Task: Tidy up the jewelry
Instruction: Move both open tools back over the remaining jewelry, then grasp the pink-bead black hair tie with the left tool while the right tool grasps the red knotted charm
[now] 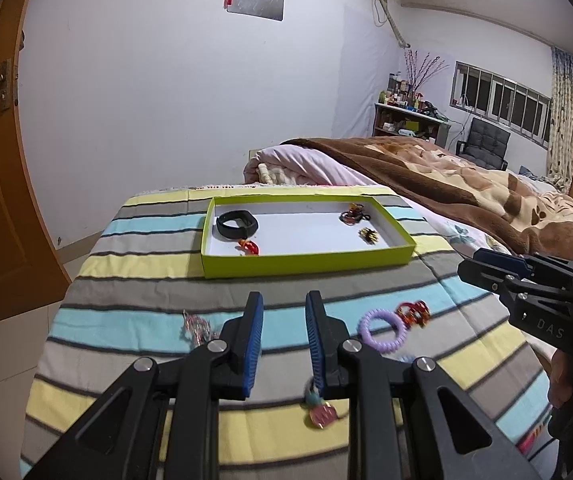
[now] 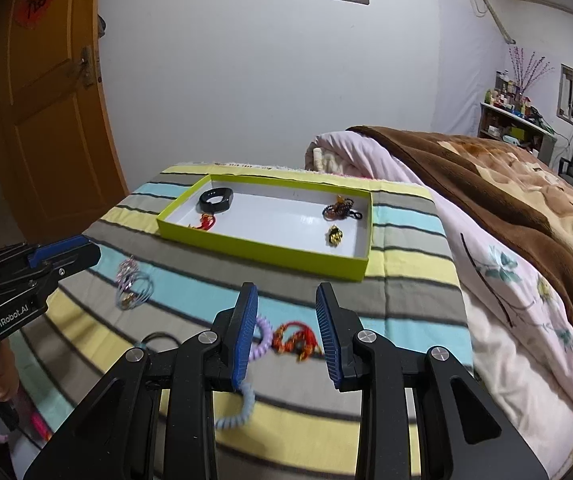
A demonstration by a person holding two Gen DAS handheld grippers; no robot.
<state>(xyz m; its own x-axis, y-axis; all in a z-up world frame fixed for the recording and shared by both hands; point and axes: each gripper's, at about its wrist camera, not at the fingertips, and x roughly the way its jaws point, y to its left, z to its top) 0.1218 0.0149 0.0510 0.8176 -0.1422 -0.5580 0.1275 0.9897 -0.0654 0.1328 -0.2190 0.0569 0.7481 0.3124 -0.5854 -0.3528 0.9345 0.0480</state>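
Note:
A lime-green tray (image 1: 306,262) (image 2: 262,254) lies on the striped cloth. It holds a black band (image 1: 236,224) (image 2: 215,200), a red charm (image 1: 249,246), a dark beaded piece (image 1: 352,215) (image 2: 340,209) and a small gold piece (image 1: 368,235) (image 2: 334,235). My left gripper (image 1: 284,308) is open and empty above the cloth; a pink pendant (image 1: 320,414) lies below its right finger. My right gripper (image 2: 286,300) is open and empty, above a red-orange knot (image 2: 296,338) (image 1: 412,312) and a purple coil ring (image 2: 260,340) (image 1: 382,330).
A silvery spiral bracelet (image 2: 132,286) (image 1: 196,326) lies left on the cloth, and a pale blue coil (image 2: 238,412) sits near the front. A bed with a brown blanket (image 2: 506,184) borders the right side. An orange door (image 2: 46,100) stands at left.

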